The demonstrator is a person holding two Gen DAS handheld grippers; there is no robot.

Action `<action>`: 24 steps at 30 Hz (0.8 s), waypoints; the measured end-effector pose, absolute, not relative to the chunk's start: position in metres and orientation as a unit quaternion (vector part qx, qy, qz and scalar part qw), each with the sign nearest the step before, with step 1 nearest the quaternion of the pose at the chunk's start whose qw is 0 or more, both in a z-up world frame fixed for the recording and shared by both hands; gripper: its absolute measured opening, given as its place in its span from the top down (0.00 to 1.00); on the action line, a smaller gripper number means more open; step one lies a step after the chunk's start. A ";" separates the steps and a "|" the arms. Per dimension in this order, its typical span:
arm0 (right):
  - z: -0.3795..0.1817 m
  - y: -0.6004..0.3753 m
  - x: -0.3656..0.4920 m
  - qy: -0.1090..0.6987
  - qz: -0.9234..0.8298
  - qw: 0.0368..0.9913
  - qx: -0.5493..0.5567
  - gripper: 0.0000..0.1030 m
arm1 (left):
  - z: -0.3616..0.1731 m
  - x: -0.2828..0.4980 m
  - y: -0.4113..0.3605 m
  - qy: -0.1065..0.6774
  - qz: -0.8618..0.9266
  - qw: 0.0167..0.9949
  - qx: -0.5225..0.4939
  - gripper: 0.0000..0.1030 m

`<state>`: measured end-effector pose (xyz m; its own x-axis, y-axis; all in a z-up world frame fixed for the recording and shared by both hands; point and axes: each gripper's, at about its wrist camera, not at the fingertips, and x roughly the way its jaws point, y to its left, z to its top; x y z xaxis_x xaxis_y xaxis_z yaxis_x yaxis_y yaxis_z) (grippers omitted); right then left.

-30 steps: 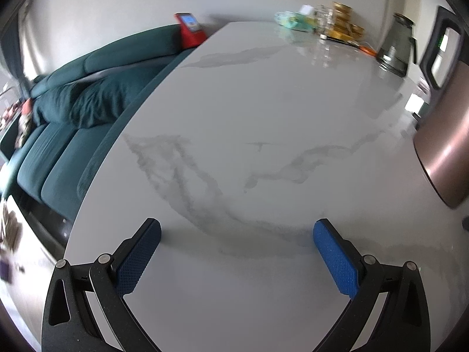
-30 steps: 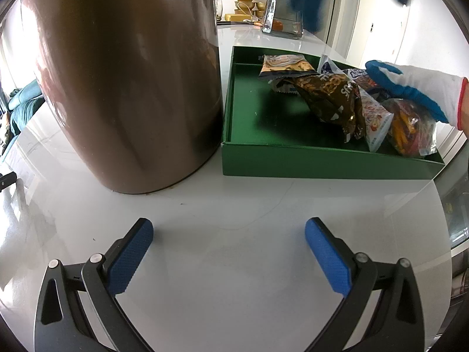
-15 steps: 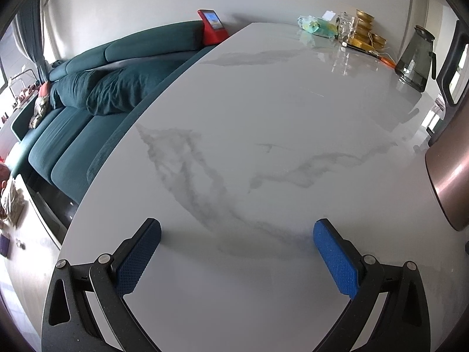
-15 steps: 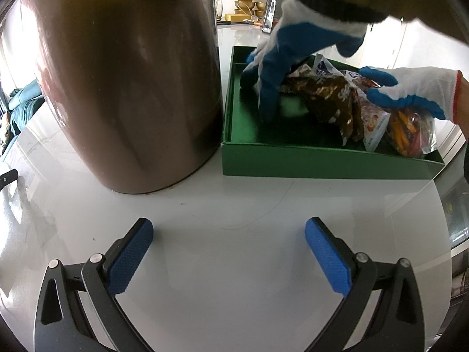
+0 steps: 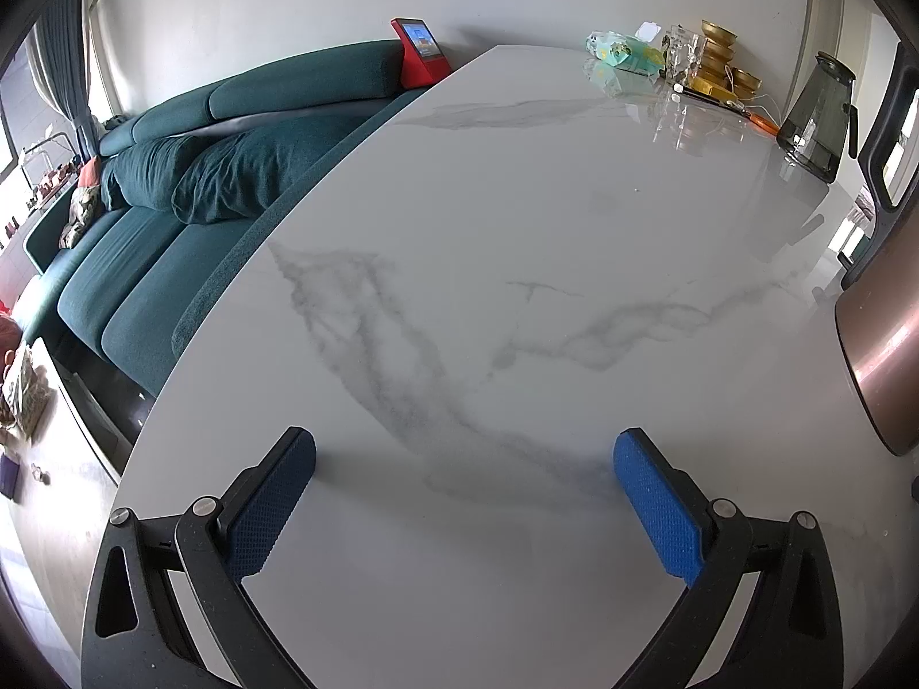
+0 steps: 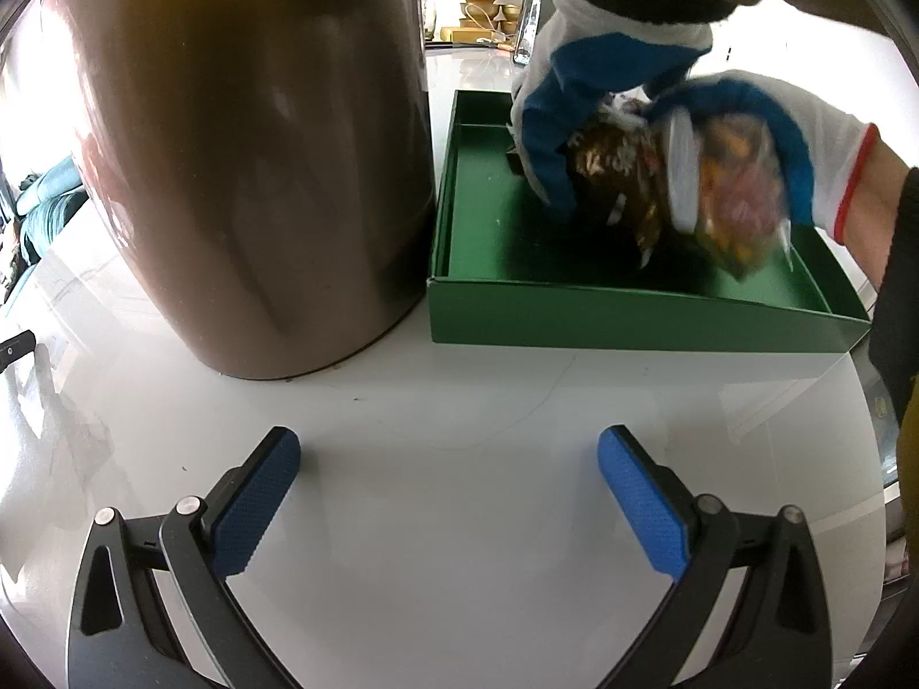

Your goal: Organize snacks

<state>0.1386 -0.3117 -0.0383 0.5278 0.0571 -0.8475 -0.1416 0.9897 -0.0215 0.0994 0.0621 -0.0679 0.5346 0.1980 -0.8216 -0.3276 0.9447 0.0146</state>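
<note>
Left tongs (image 5: 464, 476) gape wide over bare marble surface (image 5: 517, 264), right tongs (image 6: 448, 468) wide too and empty, so I'd wait until the two gloved hands (image 6: 551, 115) let go of the snack packets (image 6: 678, 189), at least two, bunched over the one green tray (image 6: 632, 318).

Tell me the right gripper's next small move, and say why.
Probably hold the right gripper where it is, open above the table: two gloved hands are bunching the snack packets inside the green tray, so reaching in now would likely collide with them.
</note>
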 end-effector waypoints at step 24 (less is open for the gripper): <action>-0.037 -0.312 0.140 0.483 0.057 0.873 -0.044 0.00 | -0.068 0.099 0.063 0.458 0.150 0.873 -0.071 0.01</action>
<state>0.1404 -0.3119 -0.0373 0.5269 0.0559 -0.8481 -0.1417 0.9897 -0.0228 0.0990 0.0626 -0.0680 0.5348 0.1979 -0.8215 -0.3276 0.9447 0.0143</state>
